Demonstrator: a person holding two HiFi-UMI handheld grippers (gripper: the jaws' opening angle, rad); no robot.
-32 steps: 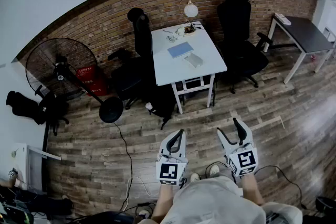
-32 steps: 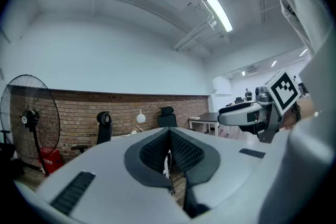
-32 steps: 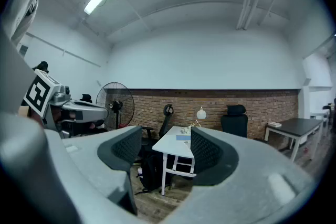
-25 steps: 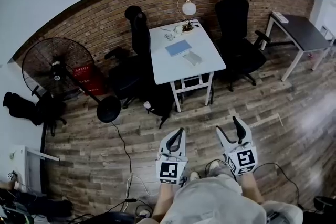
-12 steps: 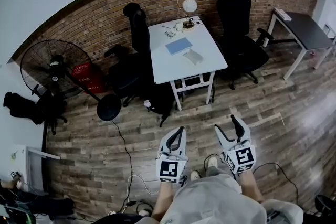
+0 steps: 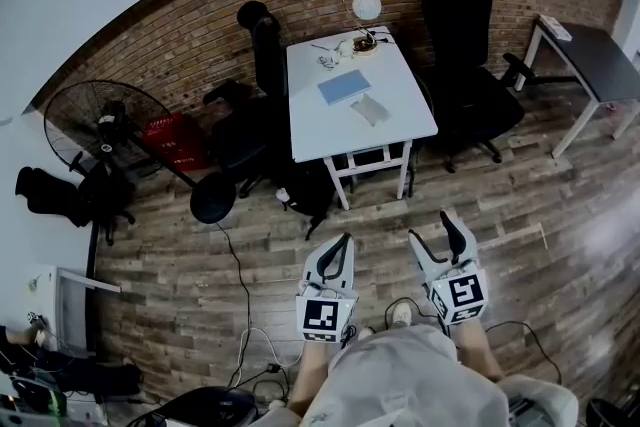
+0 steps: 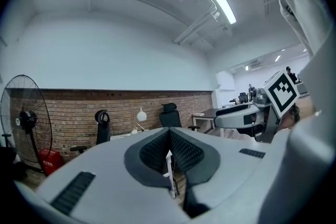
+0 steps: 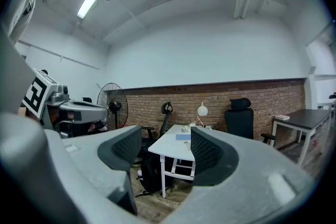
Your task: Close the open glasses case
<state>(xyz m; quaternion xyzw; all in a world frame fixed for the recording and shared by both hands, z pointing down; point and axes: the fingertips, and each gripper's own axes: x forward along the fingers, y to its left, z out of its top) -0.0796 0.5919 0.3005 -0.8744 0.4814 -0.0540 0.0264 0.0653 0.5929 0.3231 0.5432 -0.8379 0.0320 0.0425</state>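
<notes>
1. Glasses case [image 6: 370, 110]: lies on white counter [image 6: 318, 130], beside blue book [image 6: 343, 88], well apart from both grippers.
2. Left gripper [image 6: 345, 241]: jaws together, empty.
3. Right gripper [image 6: 430, 227]: jaws apart, empty.

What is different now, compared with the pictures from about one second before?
Very little. The right gripper drifted slightly inward, toward the left gripper; nothing was grasped or released. Unchanged: left jaws together and empty, right jaws apart, both held over the floor, far from the white table.
</notes>
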